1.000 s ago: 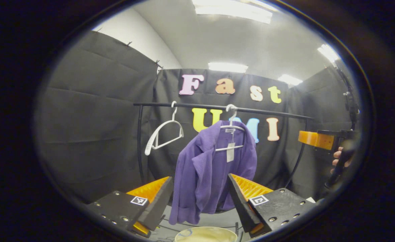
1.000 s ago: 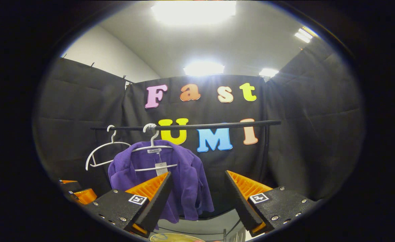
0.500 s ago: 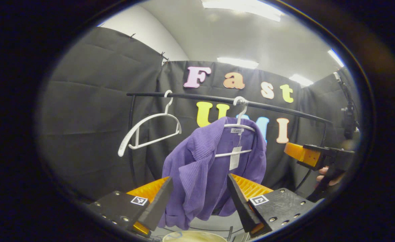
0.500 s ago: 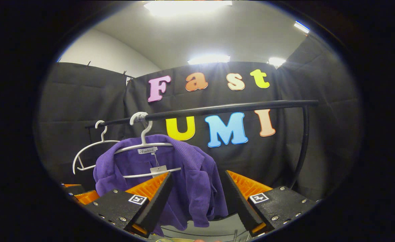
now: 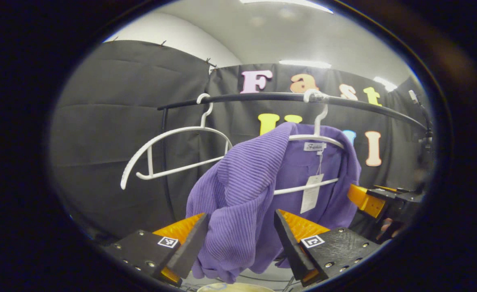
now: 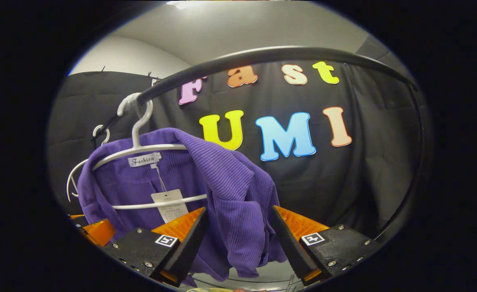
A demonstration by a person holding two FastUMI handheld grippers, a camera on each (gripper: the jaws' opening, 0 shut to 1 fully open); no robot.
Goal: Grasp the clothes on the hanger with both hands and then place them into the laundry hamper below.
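Both claws wide astride purple garment [image 5: 242,194]; hamper [image 5: 234,287] rim perhaps below left claw [image 5: 240,239]

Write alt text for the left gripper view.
An open hand-held gripper frames the hanging shoulder of a purple ribbed garment on a white hanger, hung from a black rail. An empty white hanger hangs beside it; another hand-held gripper is behind the garment's far edge.
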